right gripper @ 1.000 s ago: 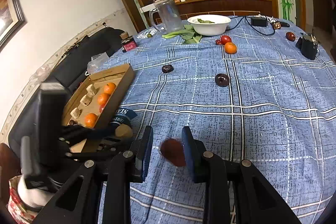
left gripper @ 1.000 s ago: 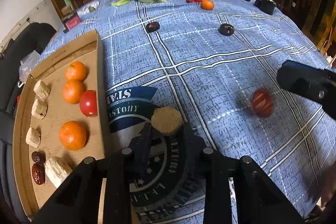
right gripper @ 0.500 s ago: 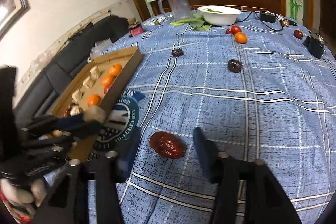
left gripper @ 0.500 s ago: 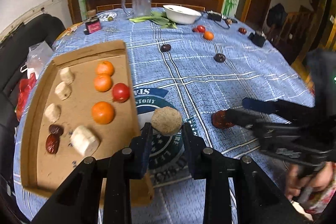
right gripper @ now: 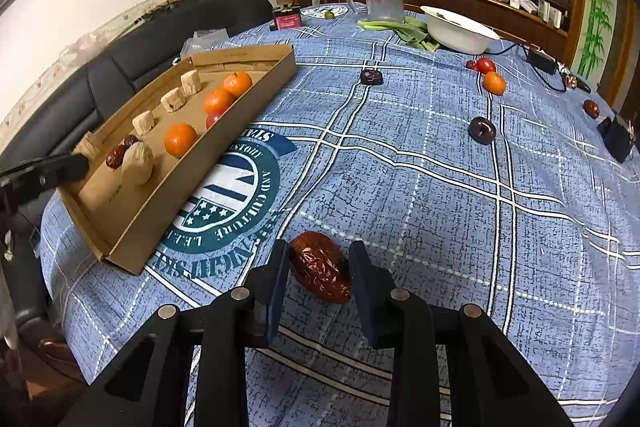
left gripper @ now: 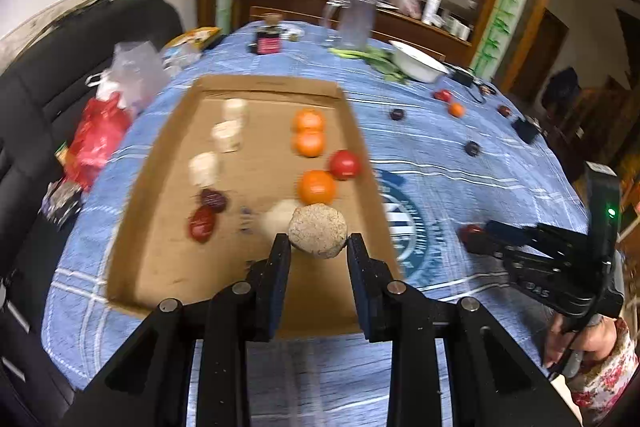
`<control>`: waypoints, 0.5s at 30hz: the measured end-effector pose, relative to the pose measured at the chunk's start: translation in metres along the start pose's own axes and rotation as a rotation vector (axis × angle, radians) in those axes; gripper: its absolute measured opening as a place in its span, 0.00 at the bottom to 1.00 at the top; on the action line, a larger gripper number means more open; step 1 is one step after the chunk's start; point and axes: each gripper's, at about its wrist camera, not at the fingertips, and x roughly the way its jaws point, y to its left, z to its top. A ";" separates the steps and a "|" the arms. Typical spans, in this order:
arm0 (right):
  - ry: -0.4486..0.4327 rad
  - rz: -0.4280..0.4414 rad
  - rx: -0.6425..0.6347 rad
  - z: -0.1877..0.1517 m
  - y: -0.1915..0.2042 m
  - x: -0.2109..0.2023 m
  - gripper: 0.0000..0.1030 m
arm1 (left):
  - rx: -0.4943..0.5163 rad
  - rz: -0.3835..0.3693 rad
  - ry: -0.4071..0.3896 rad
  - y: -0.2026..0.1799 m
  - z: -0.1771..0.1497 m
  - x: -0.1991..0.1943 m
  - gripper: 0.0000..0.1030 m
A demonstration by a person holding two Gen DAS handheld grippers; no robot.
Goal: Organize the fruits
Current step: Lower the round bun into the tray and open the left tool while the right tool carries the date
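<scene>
L gripper (left gripper: 318,247) clamped the crumbly puck (left gripper: 318,235); R gripper (right gripper: 318,265) squeezed the squishy date (right gripper: 320,267) midbody imo.

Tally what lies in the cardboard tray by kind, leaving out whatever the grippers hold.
Oranges: 3
Tomato: 1
Beige chunks: 4
Dates: 2
Total in the cardboard tray: 10

Left gripper (left gripper: 318,247) angled downward above the cardboard tray's (left gripper: 160,155) near end, fingers clamped on a tan round piece (left gripper: 318,231), right gripper (right gripper: 318,267) angled downward, fingers closed on a red date (right gripper: 320,267) on the tablecloth beside that tray
</scene>
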 end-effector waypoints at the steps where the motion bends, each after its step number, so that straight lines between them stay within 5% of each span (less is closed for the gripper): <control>1: 0.000 -0.001 0.008 0.000 -0.001 -0.001 0.31 | -0.019 0.011 -0.003 0.009 -0.001 -0.002 0.27; 2: -0.002 -0.001 0.014 0.001 -0.001 -0.003 0.31 | -0.032 0.020 -0.005 0.016 -0.001 -0.003 0.27; 5: -0.015 0.004 0.047 0.006 -0.006 -0.011 0.05 | -0.078 0.048 -0.014 0.040 -0.002 -0.008 0.27; 8: -0.042 0.033 0.080 0.017 -0.009 -0.022 0.05 | -0.110 0.071 -0.019 0.058 -0.003 -0.010 0.27; 13: -0.001 0.048 0.033 0.026 -0.007 -0.018 0.09 | -0.135 0.064 -0.015 0.070 -0.008 -0.007 0.27; 15: 0.039 0.045 0.022 0.023 -0.008 -0.009 0.33 | -0.134 0.055 -0.010 0.069 -0.010 -0.005 0.27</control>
